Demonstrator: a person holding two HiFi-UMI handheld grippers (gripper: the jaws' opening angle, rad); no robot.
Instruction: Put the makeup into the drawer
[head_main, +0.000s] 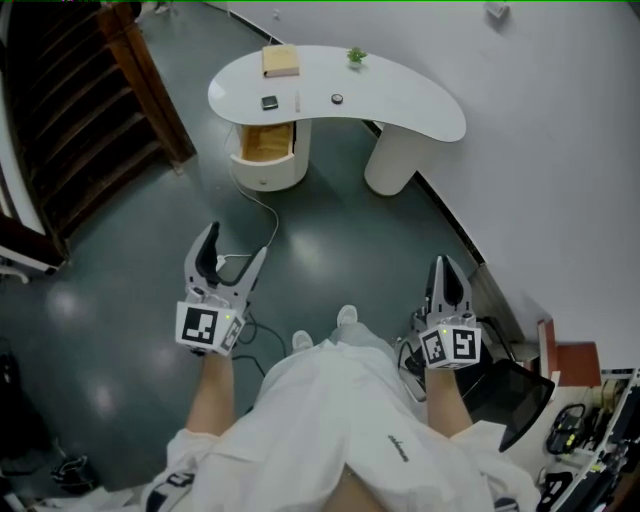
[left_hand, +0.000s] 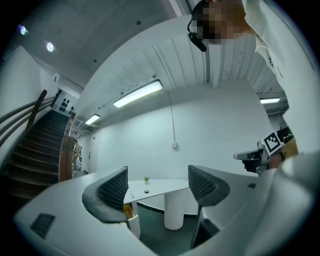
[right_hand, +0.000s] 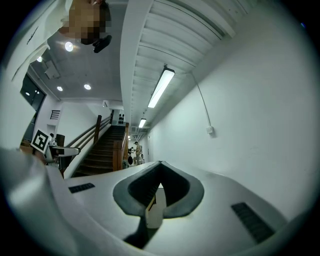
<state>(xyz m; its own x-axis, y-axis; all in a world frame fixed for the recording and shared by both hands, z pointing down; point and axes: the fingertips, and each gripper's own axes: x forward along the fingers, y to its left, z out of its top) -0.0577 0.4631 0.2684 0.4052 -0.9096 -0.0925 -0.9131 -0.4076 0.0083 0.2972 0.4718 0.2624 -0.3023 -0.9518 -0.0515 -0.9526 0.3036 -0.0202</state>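
Left tongs (head_main: 236, 240), wide and empty, are facing the makeup compact (head_main: 269, 102) lying at twelve o'clock on the worktop (head_main: 410, 105); right tongs (head_main: 445, 265), closed, are hanging farther off.

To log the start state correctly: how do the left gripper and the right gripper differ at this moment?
The left gripper has its jaws wide apart; the right gripper has them closed together at the tips. In the head view, the left gripper is over open floor, while the right gripper is closer to the wall. Both are empty and point toward the white table.
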